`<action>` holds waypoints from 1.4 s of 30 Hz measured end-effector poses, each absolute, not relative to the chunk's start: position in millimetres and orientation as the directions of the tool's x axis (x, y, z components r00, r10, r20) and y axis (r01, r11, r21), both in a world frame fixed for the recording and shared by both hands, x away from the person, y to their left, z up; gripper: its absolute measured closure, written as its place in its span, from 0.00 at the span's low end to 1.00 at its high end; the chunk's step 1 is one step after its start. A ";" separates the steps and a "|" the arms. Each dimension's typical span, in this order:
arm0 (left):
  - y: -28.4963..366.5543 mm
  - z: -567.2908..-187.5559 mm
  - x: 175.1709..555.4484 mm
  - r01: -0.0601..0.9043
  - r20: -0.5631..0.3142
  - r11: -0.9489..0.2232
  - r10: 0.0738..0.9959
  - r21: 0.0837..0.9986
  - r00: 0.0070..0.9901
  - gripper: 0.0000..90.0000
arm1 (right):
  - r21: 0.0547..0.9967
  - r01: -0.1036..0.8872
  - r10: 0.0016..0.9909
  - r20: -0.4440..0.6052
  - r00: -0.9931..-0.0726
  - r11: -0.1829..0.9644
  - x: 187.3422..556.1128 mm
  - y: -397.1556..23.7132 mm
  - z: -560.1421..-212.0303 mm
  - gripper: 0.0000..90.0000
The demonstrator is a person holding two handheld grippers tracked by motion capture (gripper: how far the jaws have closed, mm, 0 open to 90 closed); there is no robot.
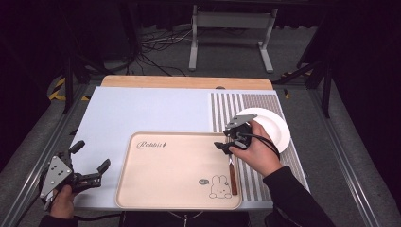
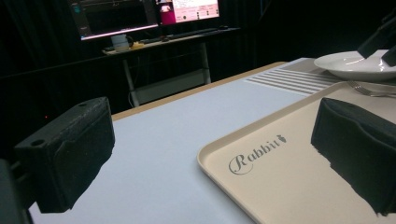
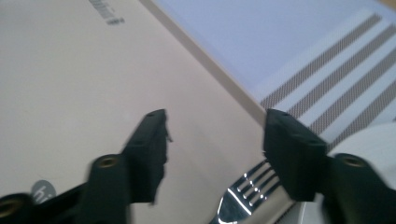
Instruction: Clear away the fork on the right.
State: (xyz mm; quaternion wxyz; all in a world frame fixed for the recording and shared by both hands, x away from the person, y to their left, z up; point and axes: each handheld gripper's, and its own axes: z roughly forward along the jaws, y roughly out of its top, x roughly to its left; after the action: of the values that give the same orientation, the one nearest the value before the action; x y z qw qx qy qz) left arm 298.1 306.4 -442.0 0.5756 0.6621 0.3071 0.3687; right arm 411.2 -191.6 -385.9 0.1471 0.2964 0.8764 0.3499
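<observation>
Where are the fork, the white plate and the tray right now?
fork (image 1: 232, 177): high view, its brown handle.
white plate (image 1: 276, 125): high view, bare rim right of the hand.
tray (image 1: 170, 170): high view, bare middle.

**Legible markings on the tray**

The beige tray (image 1: 175, 189) carries the script word "Rabbit" near its far left corner, printed in dark ink and followed by a small dark carrot-like mark; the word reads most clearly in the left gripper view (image 2: 256, 151). Near its right front corner stands a line drawing of a rabbit (image 1: 218, 186), with a small grey round badge (image 1: 204, 180) just beside it. In the right gripper view this badge (image 3: 44, 192) shows white letters beginning "hi"; whatever follows is cut off. Text on the distant monitors (image 2: 140, 14) is too small to read.
</observation>
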 end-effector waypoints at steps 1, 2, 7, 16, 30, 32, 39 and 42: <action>306.2 -442.0 298.2 -0.017 0.135 -0.149 0.831 0.989 0.539 0.00 | 0.706 0.401 0.608 -0.053 -0.792 0.584 408.3 -193.3 -383.1 0.33; 305.6 -441.8 298.0 -0.017 0.136 -0.150 0.830 0.989 0.541 0.00 | 0.718 0.380 0.596 -0.059 -0.801 0.582 405.4 -195.2 -380.8 0.29; 304.8 -441.7 297.8 -0.017 0.146 -0.163 0.829 0.986 0.541 0.00 | 0.758 0.321 0.568 -0.078 -0.819 0.567 394.6 -203.7 -373.1 0.21; 305.7 -441.7 297.8 -0.019 0.146 -0.161 0.830 0.987 0.538 0.00 | 0.818 0.248 0.546 -0.094 -0.832 0.519 384.4 -221.3 -366.2 0.17; 305.5 -441.7 297.3 -0.017 0.146 -0.162 0.831 0.987 0.536 0.00 | 0.905 0.110 0.522 -0.134 -0.842 0.410 361.2 -258.9 -378.7 0.13; 305.2 -441.8 297.3 -0.017 0.146 -0.162 0.831 0.987 0.536 0.00 | 0.914 0.109 0.531 -0.127 -0.838 0.391 359.2 -265.3 -381.3 0.13; 304.8 -442.1 297.3 -0.015 0.142 -0.159 0.832 0.987 0.536 0.00 | 0.950 0.074 0.549 -0.111 -0.828 0.303 351.4 -285.8 -389.1 0.13; 304.7 -442.2 297.3 -0.015 0.143 -0.160 0.832 0.987 0.537 0.00 | 0.957 0.055 0.555 -0.118 -0.824 0.284 347.3 -293.8 -394.3 0.13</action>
State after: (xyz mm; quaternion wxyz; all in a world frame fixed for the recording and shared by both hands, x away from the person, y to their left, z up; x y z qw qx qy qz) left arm 297.3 304.7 -442.2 0.5709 0.6651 0.3071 0.3707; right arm 347.3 -293.8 -394.3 0.2214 0.1979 0.7701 0.5646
